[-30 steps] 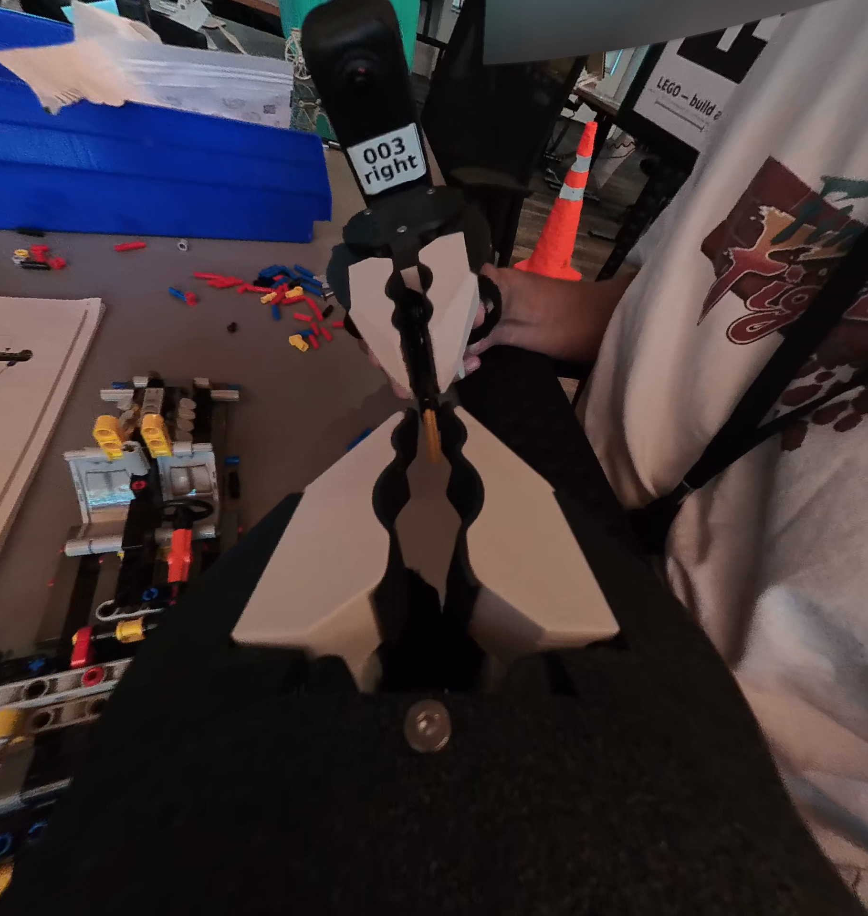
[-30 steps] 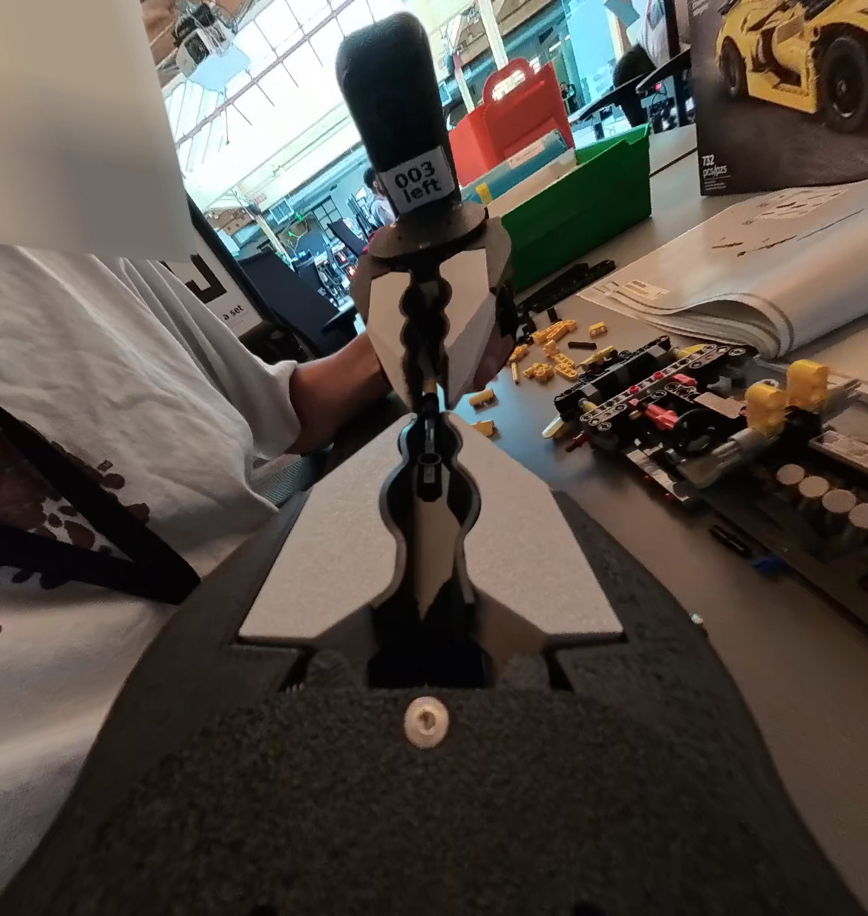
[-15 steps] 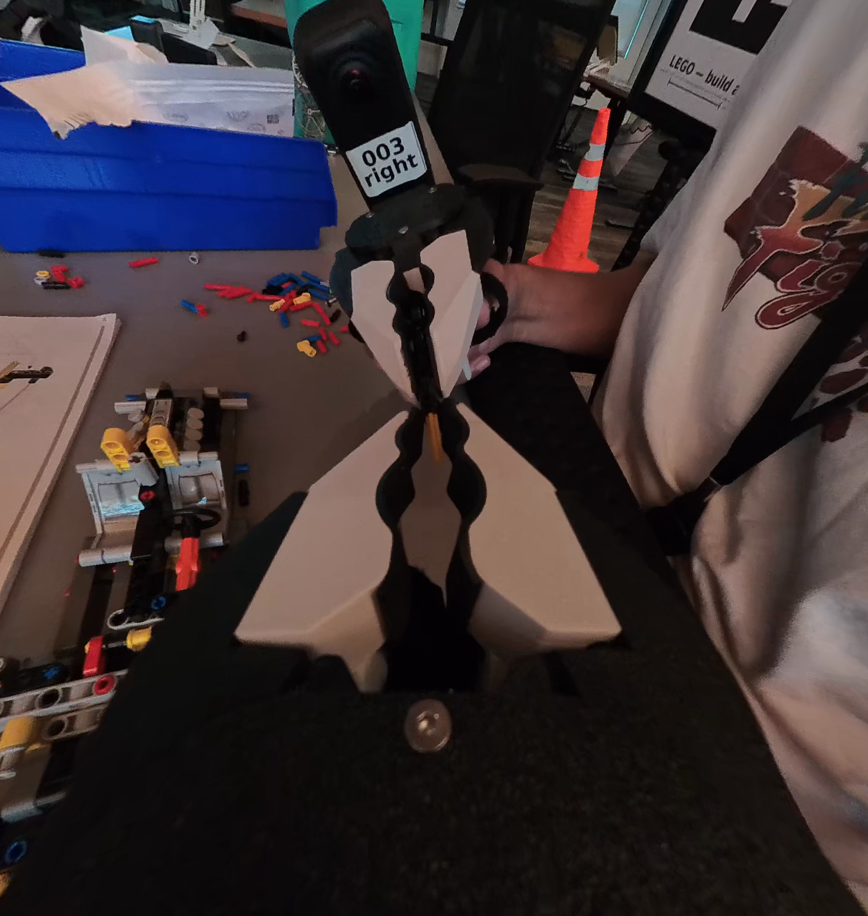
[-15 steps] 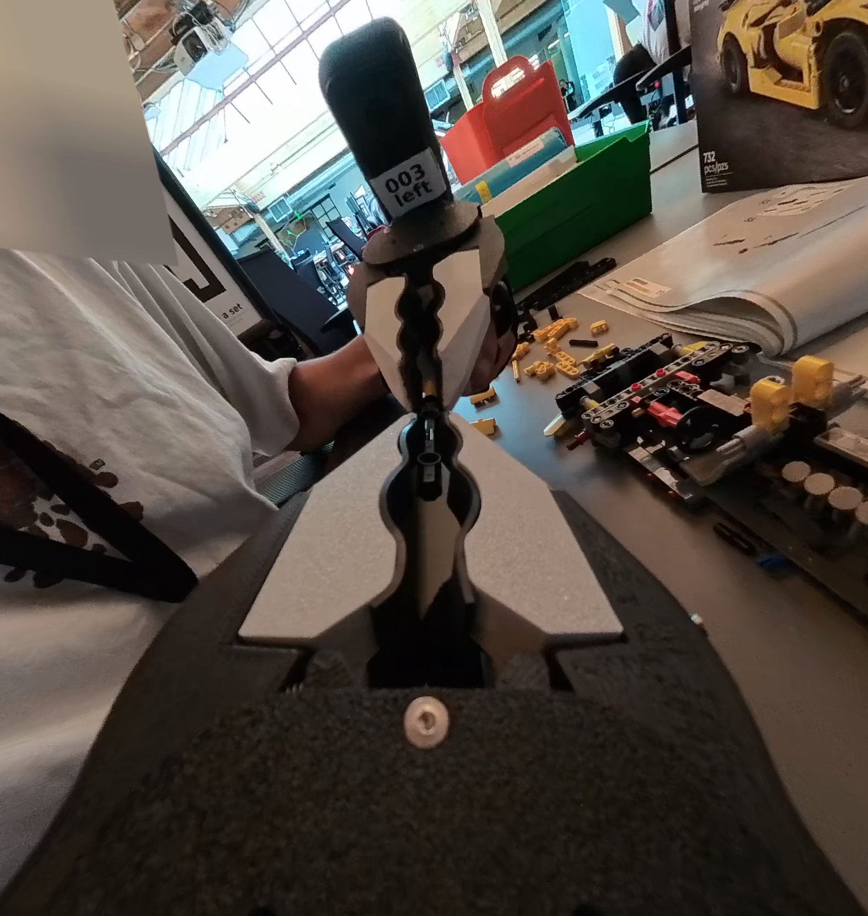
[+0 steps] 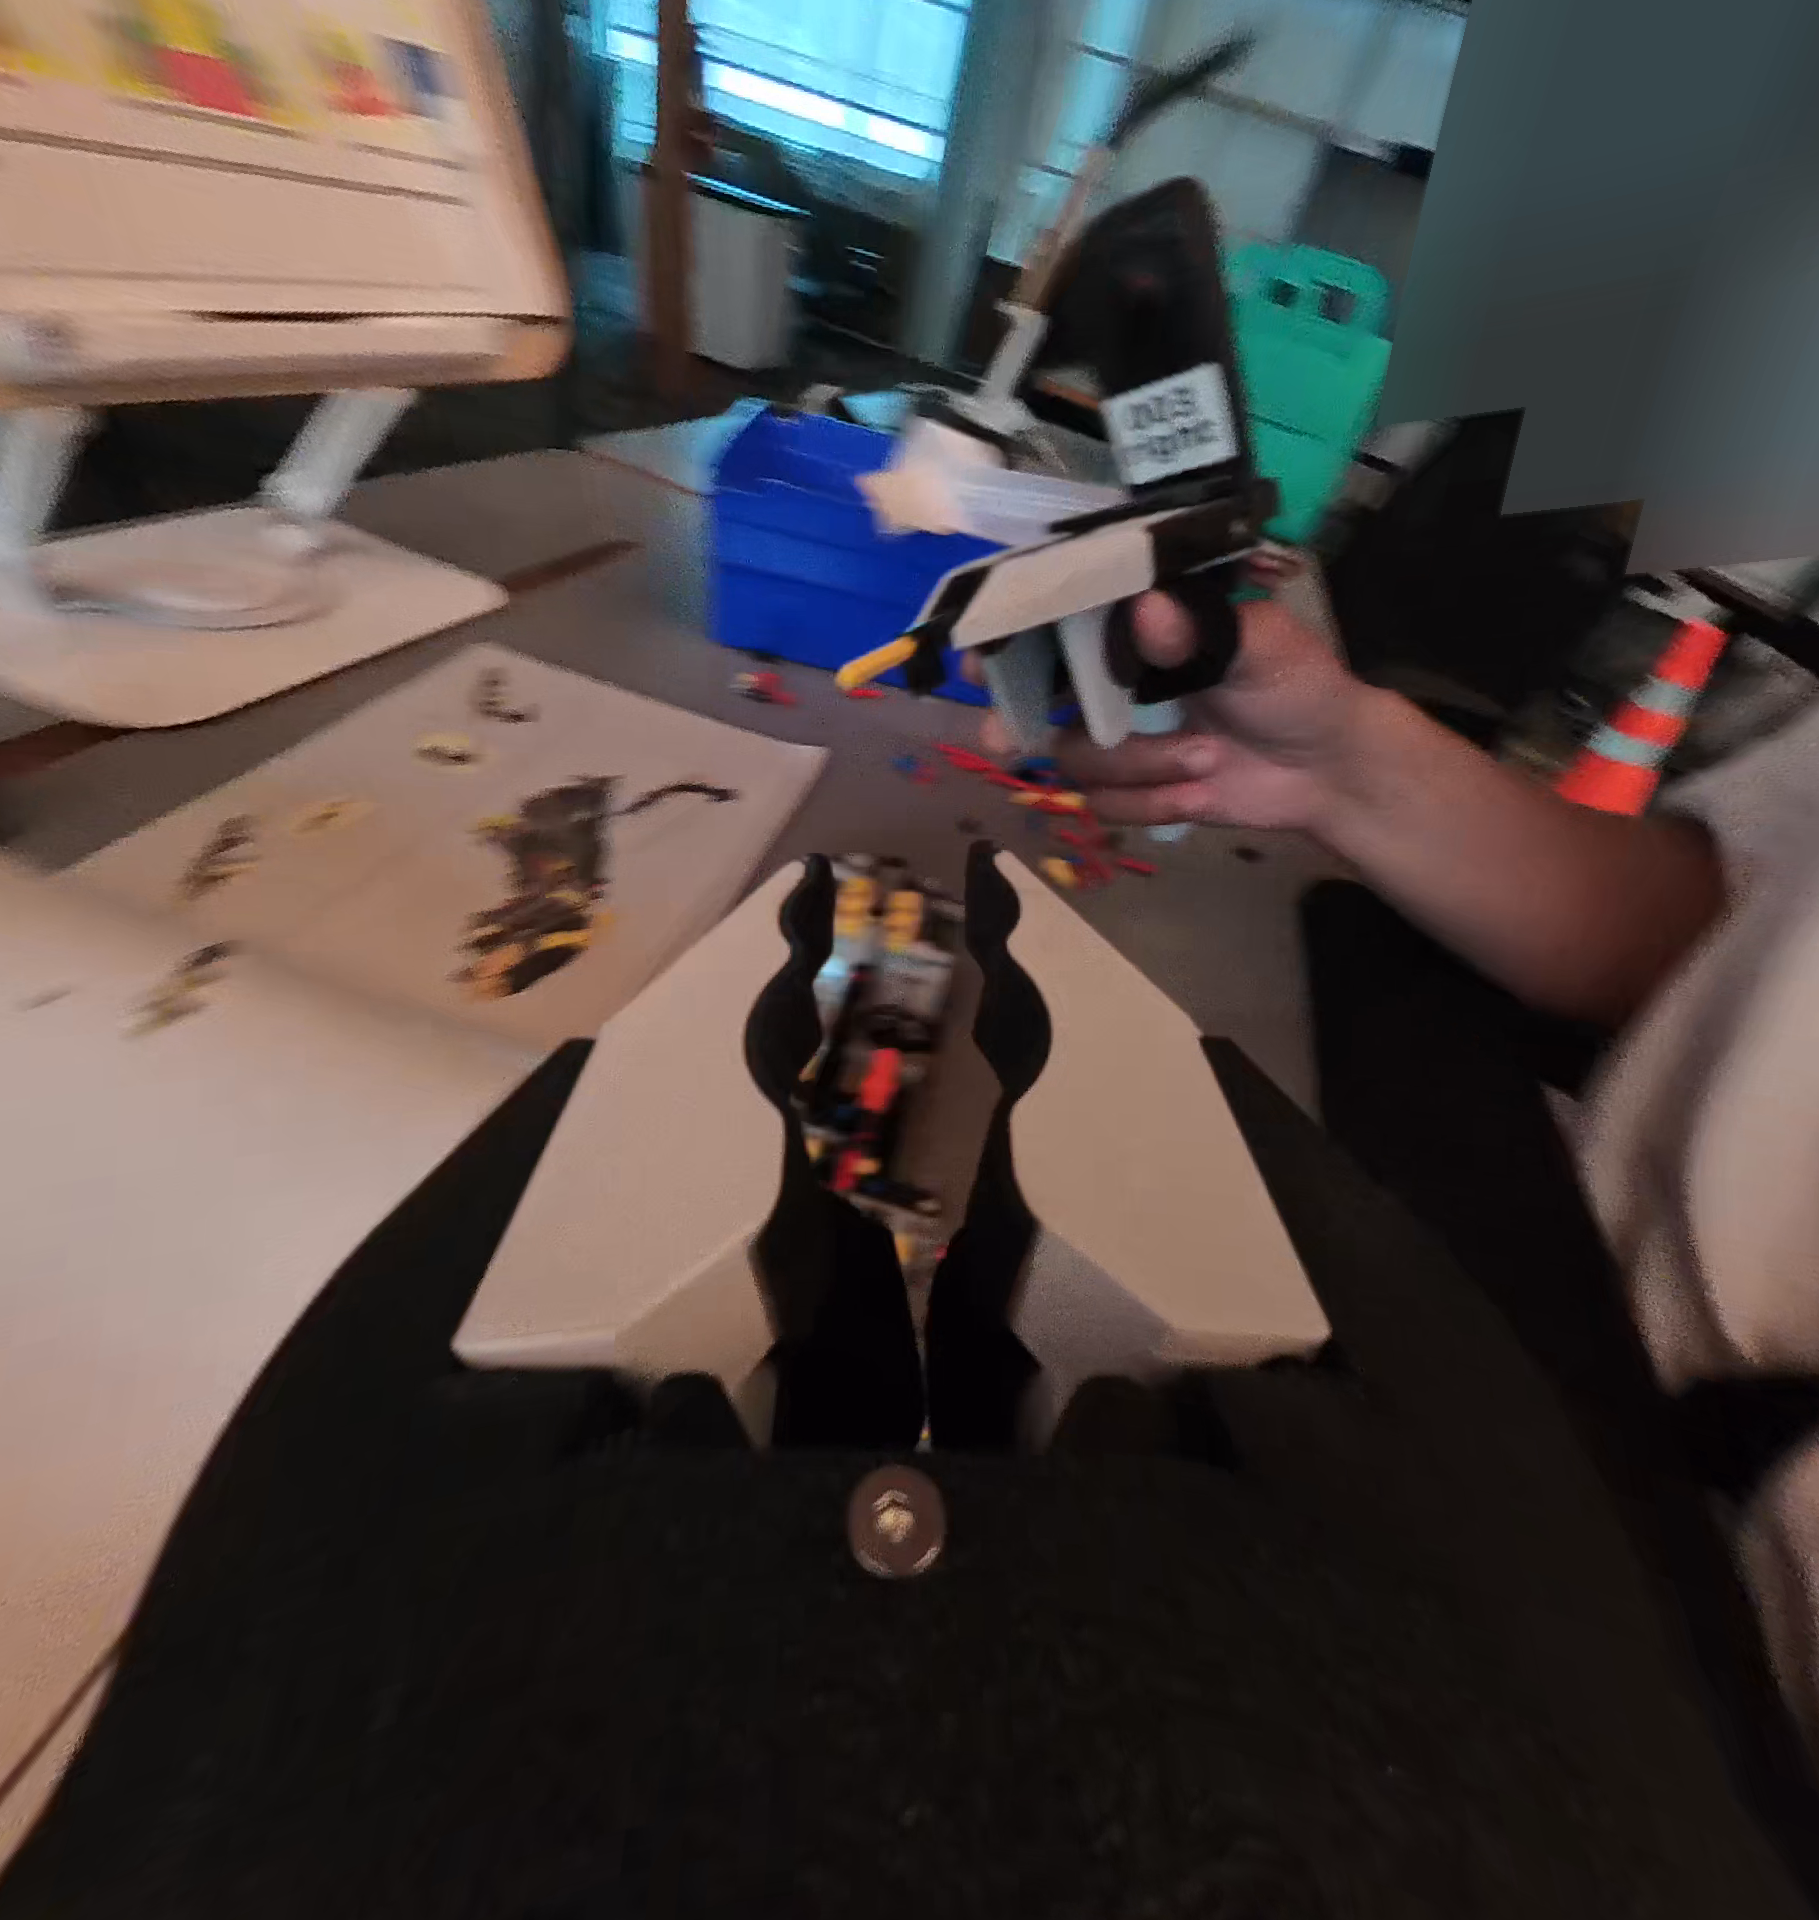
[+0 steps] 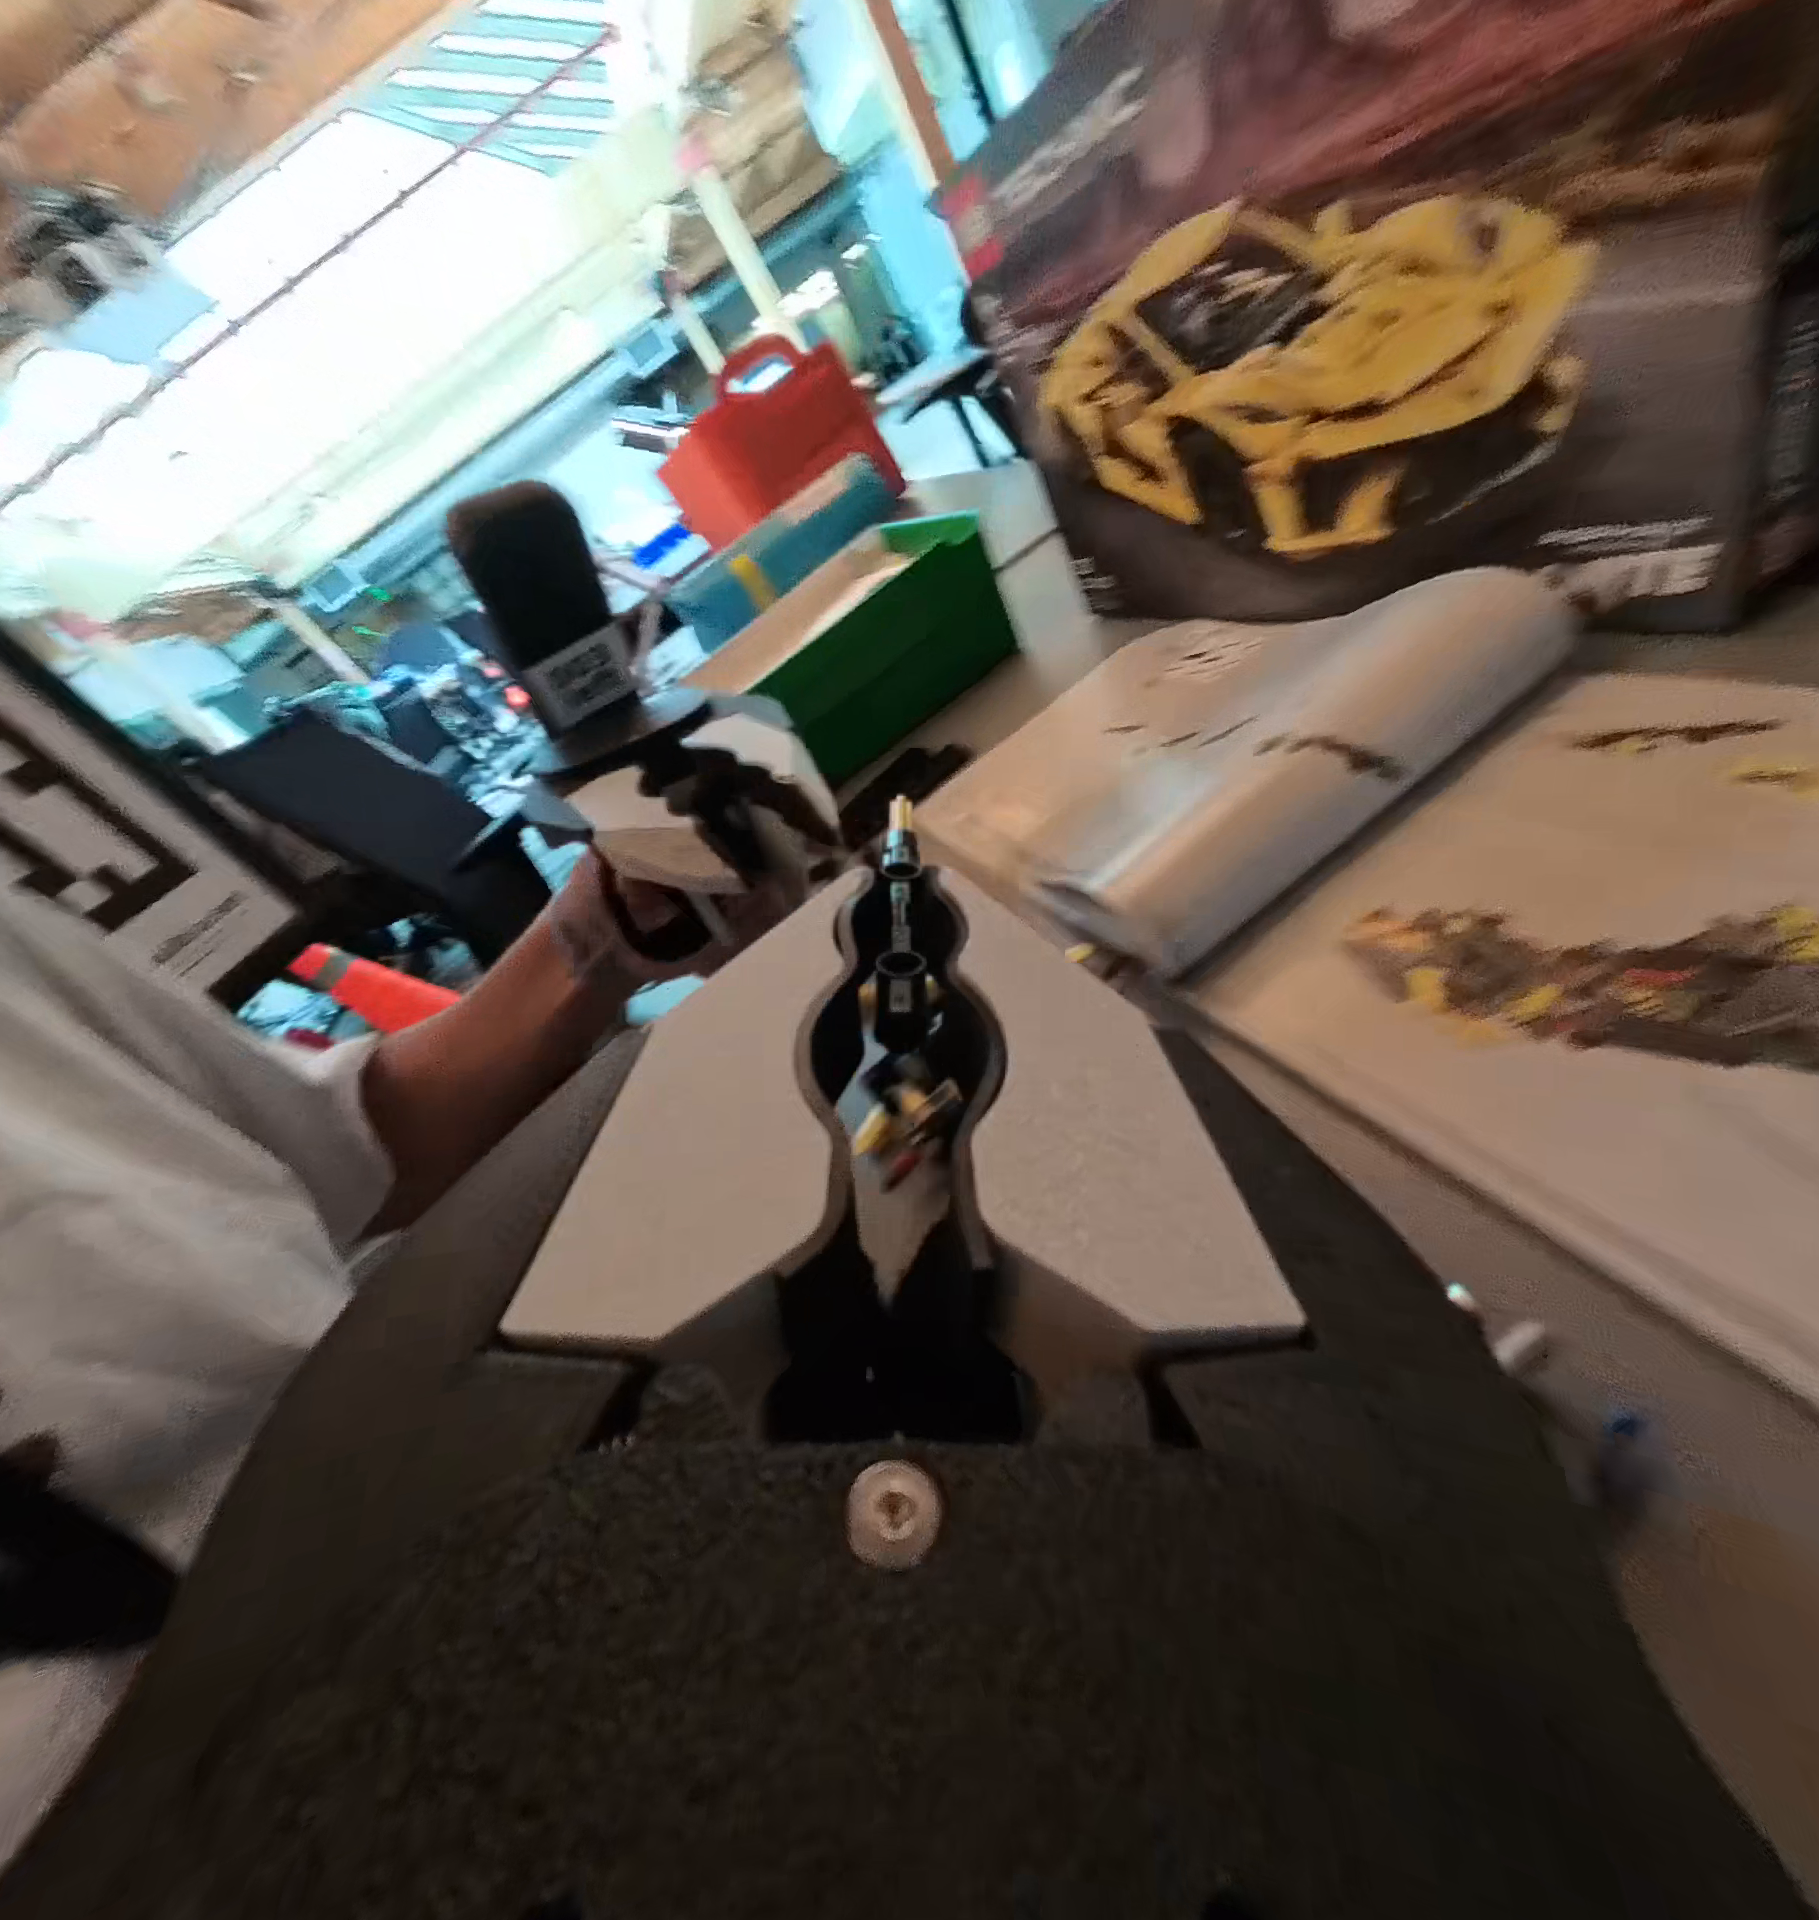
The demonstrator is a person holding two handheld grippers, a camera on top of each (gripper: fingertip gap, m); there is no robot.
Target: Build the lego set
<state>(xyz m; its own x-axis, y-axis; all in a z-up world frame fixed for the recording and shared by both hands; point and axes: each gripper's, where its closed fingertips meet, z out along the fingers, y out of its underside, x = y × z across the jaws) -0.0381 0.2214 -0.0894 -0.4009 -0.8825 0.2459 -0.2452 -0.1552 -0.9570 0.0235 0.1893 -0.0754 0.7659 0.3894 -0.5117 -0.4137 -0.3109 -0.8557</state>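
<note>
Our right gripper [image 6: 900,894] clamps a small black-and-yellow pin piece [image 6: 898,847]; our left gripper [image 5: 889,883] gapes empty over the partly built model [image 5: 869,1049] nearby. Next, we seat the piece precisely

Matt plastic left gripper [image 5: 892,873]; rough black felt-like mount [image 6: 884,1683]; paper instruction booklet [image 6: 1300,748], blurred.

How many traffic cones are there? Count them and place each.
1: the cone stands at the far right of the left wrist view. The blurred orange shape at the left of the right wrist view is probably the same cone. Others may be hidden.
</note>
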